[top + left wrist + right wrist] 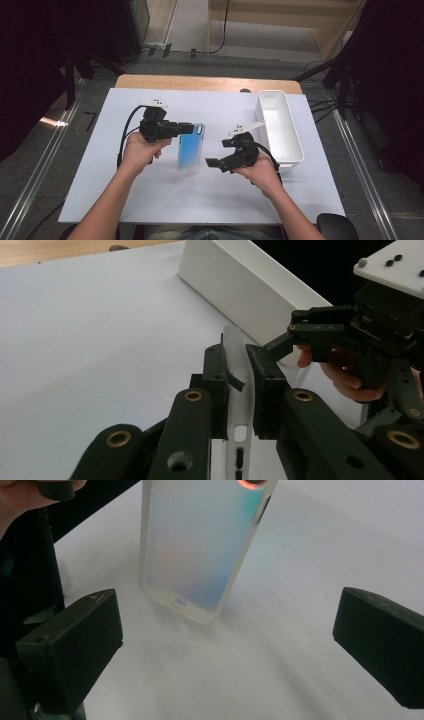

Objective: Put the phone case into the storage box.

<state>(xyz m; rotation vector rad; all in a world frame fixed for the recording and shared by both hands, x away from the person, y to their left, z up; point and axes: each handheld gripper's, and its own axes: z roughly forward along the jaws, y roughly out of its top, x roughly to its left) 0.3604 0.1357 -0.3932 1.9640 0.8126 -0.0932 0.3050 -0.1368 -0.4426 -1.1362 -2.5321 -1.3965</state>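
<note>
High view: left gripper (192, 128) clamps the phone case (190, 150) mid-table; bin (280, 127) right. Left gripper view: pads pinch the case's edge. Right gripper view: right gripper (225, 650) jaws apart, case beyond, no writing visible.

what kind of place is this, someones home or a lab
Most likely a lab or recording room, not a home: a table covered in plain white sheeting, dark stands and cables around it, and a person working a phone case with hand-held grippers beside a white bin.
</note>
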